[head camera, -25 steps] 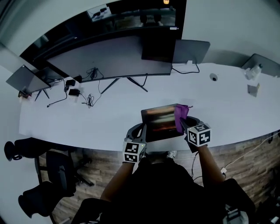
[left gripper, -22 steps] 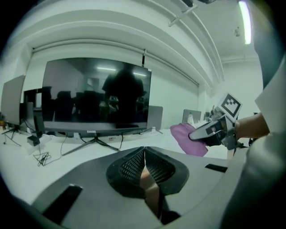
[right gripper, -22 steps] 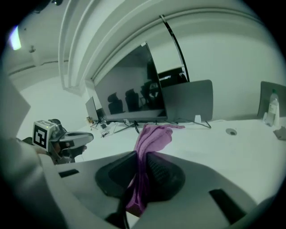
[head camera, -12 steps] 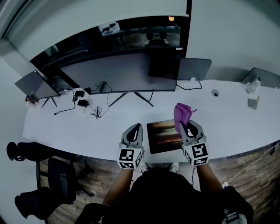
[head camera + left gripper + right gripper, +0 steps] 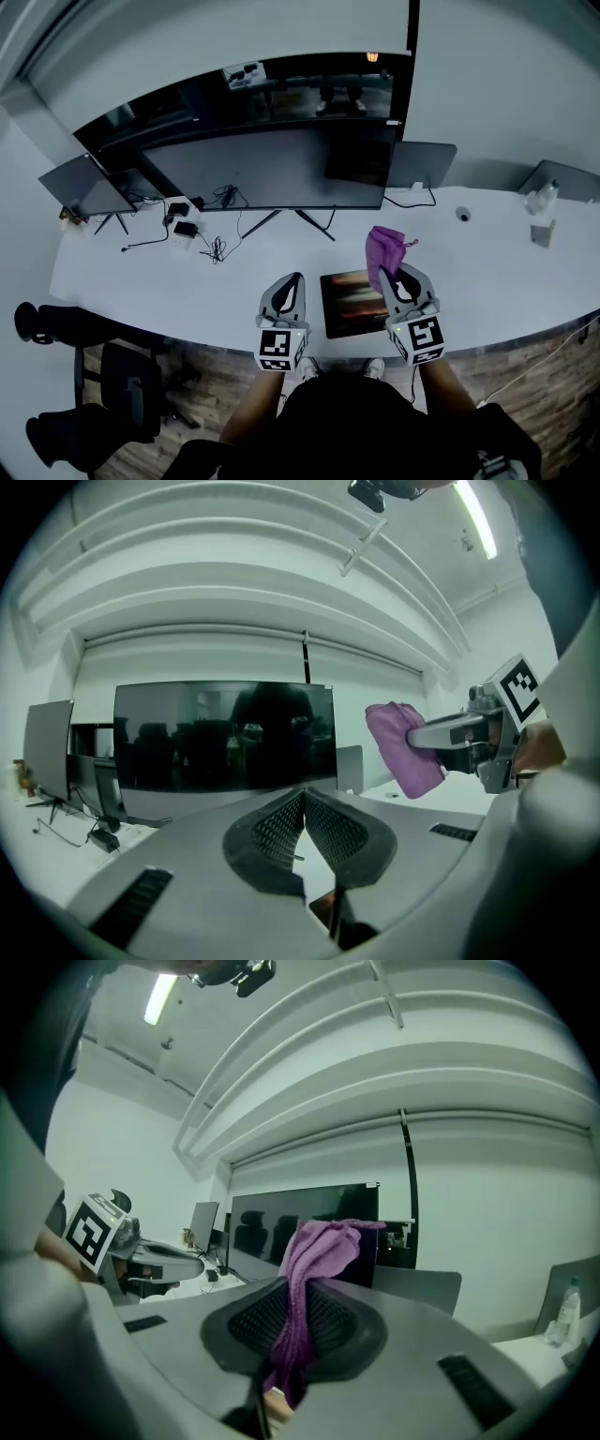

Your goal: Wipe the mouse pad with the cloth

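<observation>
- While I held the cloth (image 5: 382,248) pinched between the jaws of the right gripper (image 5: 295,1312), it hung in the air over the far right corner of the pad (image 5: 354,302), and as far as I could judge it was clear of the surface.
- My left gripper (image 5: 303,803) had its jaws pressed together on nothing and hovered just left of the pad.
- The pad lay flat on the desk (image 5: 187,281), between the two grippers.
- I judged the step in hand to be bringing the cloth to the pad, with no contact yet.
- The next move called for lowering the cloth onto the pad and dragging it across. Pinning the pad's left edge with the left gripper might stop it sliding.
</observation>
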`<state>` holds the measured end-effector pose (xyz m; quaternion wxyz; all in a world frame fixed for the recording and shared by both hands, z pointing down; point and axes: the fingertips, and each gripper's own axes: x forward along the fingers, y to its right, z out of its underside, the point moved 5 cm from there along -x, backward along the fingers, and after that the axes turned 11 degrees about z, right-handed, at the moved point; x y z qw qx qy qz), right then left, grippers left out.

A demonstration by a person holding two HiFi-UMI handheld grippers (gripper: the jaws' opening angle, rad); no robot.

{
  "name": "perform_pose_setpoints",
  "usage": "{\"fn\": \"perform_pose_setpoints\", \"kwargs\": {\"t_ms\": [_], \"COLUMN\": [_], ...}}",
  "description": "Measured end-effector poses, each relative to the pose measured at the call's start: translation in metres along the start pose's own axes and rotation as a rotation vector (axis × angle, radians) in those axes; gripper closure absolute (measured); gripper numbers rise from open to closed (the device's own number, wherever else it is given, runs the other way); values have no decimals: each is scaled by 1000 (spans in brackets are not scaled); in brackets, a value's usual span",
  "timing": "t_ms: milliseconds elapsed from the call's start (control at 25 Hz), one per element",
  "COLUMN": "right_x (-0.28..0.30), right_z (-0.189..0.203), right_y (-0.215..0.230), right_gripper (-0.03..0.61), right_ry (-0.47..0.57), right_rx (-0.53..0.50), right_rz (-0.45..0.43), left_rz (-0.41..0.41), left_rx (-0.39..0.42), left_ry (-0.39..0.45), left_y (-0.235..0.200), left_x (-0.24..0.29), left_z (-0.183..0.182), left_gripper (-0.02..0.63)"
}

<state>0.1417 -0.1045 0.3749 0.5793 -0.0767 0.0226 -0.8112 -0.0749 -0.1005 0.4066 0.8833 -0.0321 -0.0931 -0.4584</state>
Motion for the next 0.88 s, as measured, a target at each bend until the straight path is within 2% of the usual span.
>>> {"fn": "perform_pose_setpoints", "kwargs": {"t_ms": [440, 720, 880], "right_x": [7, 10, 11], "right_z": [-5, -6, -6], "right_y": [-6, -5, -5], "right_gripper": [518, 518, 518], "right_ry": [18, 26, 21], "right_rx": [5, 14, -6], "right_rz": [12, 21, 38], "left_rz": [9, 20, 14], "left_rx": [1, -2, 53], "left_ry": [28, 7, 7], "left_y": [0, 3, 7], "left_x": [-2, -2, 0], "left_z": [-5, -2, -5], "left_gripper": [592, 592, 592]}}
